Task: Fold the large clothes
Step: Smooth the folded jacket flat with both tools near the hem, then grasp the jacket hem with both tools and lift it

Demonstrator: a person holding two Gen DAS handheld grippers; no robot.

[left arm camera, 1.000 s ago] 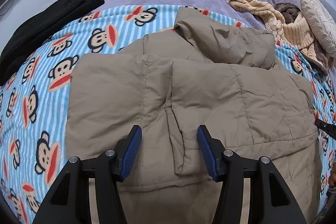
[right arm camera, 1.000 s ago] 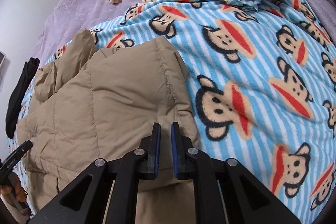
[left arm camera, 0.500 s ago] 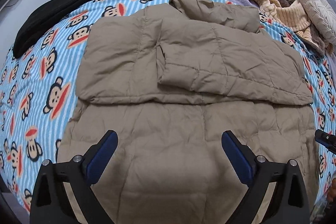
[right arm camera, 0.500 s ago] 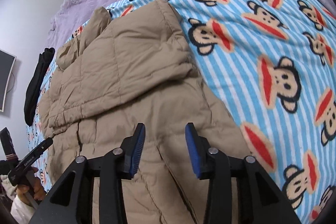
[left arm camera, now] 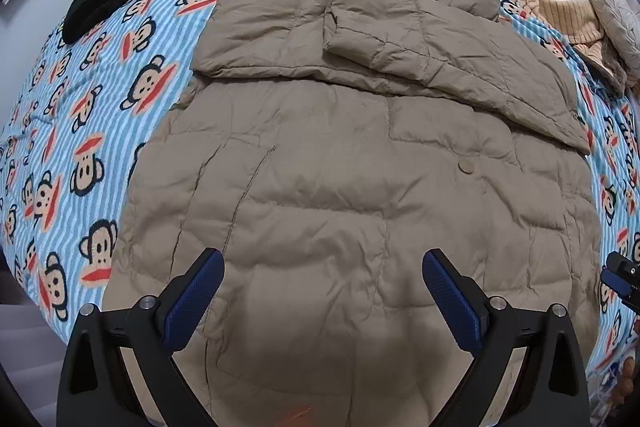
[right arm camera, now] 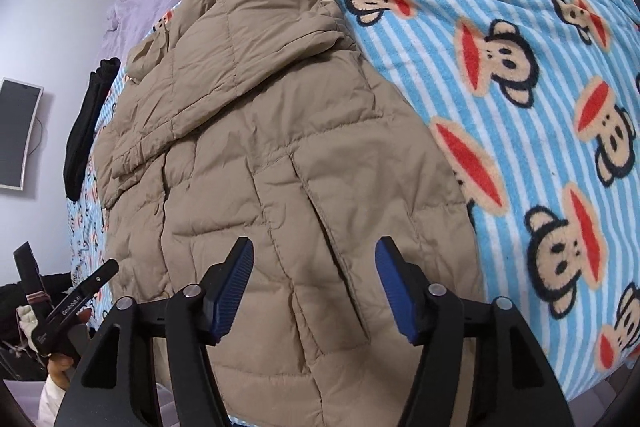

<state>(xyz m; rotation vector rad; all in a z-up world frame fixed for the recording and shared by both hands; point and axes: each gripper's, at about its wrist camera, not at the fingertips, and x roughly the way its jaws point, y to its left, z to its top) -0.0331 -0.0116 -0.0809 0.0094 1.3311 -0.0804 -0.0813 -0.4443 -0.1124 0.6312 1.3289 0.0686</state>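
Now jacket (left arm camera: 360,187) lies beneath left claw (left arm camera: 322,287).

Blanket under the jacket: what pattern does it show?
Blue-and-white stripes with cartoon monkey faces; blanket clearest in the right wrist view.

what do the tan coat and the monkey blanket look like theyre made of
Coat: likely a thin matte woven synthetic shell over padding; stitched quilt lines, puffy panels and fine crinkles suggest it. Blanket: probably fleece; its surface looks fuzzy and the print edges are soft.
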